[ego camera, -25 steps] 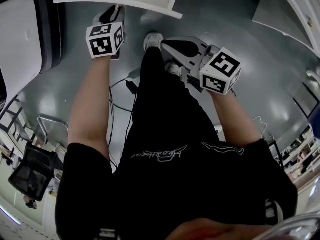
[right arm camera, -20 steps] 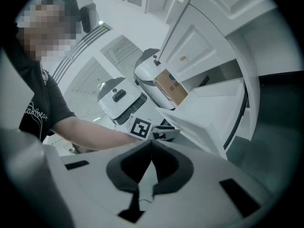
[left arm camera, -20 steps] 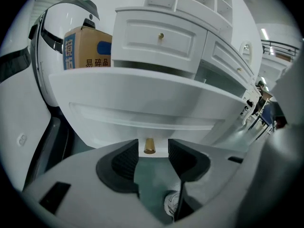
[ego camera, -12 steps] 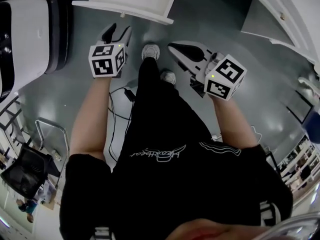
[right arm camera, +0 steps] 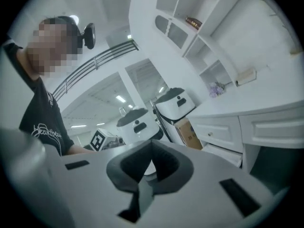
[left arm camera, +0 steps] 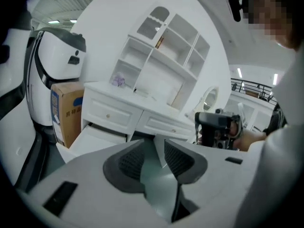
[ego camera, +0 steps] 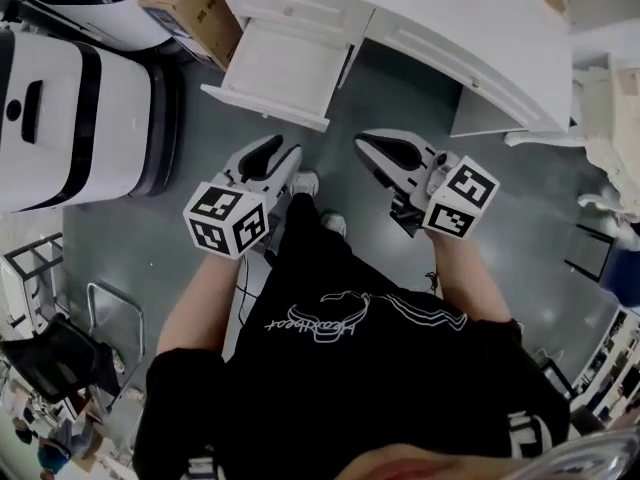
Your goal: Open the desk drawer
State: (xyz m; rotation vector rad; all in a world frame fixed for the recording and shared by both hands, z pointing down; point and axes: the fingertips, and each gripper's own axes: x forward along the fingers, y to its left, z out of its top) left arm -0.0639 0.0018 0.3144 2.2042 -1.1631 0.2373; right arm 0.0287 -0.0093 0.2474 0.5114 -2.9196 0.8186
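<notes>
The white desk (ego camera: 450, 28) runs along the top of the head view, and its lower left drawer (ego camera: 275, 68) stands pulled out over the grey floor. The left gripper view also shows this drawer (left arm camera: 97, 137) open under the desk front. My left gripper (ego camera: 280, 150) hangs in the air short of the drawer's front. Its jaws are apart with nothing between them and are closing (left arm camera: 155, 145). My right gripper (ego camera: 364, 142) is beside it, below the desk's knee space, shut with its tips touching (right arm camera: 151, 145) and holding nothing.
A large white and black machine (ego camera: 80, 118) stands to the left of the drawer. A cardboard box (ego camera: 190, 8) sits against the desk's left end. A black chair (ego camera: 60, 353) and a metal frame (ego camera: 105, 303) are at the lower left. My feet (ego camera: 305, 183) stand before the drawer.
Both grippers have risen and moved away from the drawer front. The view has swung up, so the desk and open drawer now show whole. The left jaws stand wider apart.
</notes>
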